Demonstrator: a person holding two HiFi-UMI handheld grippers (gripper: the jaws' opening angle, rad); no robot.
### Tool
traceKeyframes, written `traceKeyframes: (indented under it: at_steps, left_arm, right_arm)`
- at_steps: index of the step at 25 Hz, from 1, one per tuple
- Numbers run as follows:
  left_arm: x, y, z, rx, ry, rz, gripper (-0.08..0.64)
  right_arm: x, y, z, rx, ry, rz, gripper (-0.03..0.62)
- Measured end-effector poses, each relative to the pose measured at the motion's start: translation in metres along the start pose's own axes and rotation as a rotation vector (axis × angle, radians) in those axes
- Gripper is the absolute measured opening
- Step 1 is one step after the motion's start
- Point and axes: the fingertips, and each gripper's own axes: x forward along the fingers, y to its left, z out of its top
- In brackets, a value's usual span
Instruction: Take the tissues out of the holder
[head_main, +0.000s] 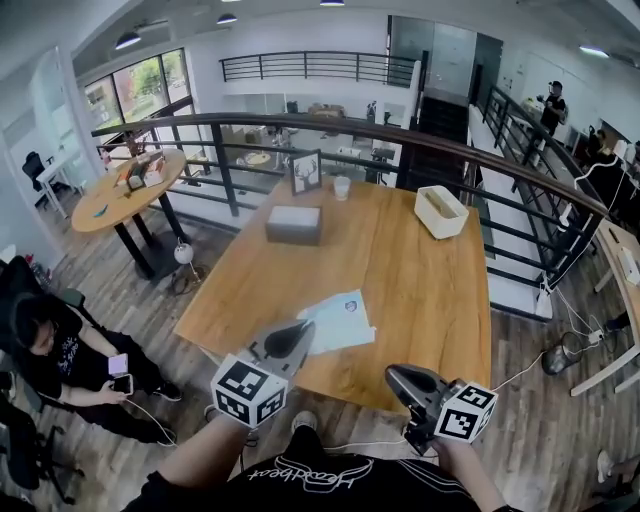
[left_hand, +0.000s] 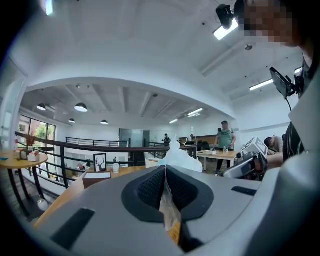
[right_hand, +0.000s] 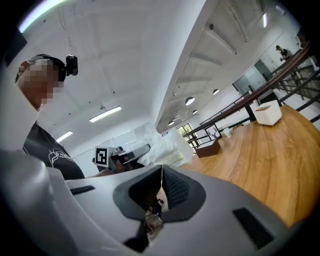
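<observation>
Left gripper (head_main: 298, 337), held low over the near edge of the wooden table (head_main: 430, 300): its jaws are closed on a white tissue (head_main: 340, 322). In the left gripper view a thin strip of that tissue (left_hand: 182, 159) runs down between the ribbed pads, and the rest billows out beyond the tips. From the head view the sheet spreads over the near part of the tabletop just ahead of the gripper; whether it rests on the wood cannot be told. Right gripper (head_main: 392, 374), beside the left and also at the near table edge: its jaws stand together, the pads meeting along a narrow seam in its own view, with nothing clearly caught between them. The right gripper view looks across at the crumpled tissue (right_hand: 167, 147) and the marker cube (right_hand: 101, 156) of the left gripper. Far side of the table: a dark box (head_main: 294, 224) with a pale top, and to its right a white container (head_main: 440, 211), both well apart from the held tissue; which of them is the holder cannot be told. Behind the dark box stand a framed deer picture (head_main: 305, 172) and a small cup (head_main: 342, 187).
</observation>
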Motion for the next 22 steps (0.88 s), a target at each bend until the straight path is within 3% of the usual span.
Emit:
traceKeyframes:
  at_steps: [22]
  left_arm:
    - [-0.045, -0.043, -0.040, -0.098, 0.055, -0.026, 0.013]
  right_arm:
    - [-0.019, 0.024, 0.000, -0.058, -0.038, -0.040, 0.016]
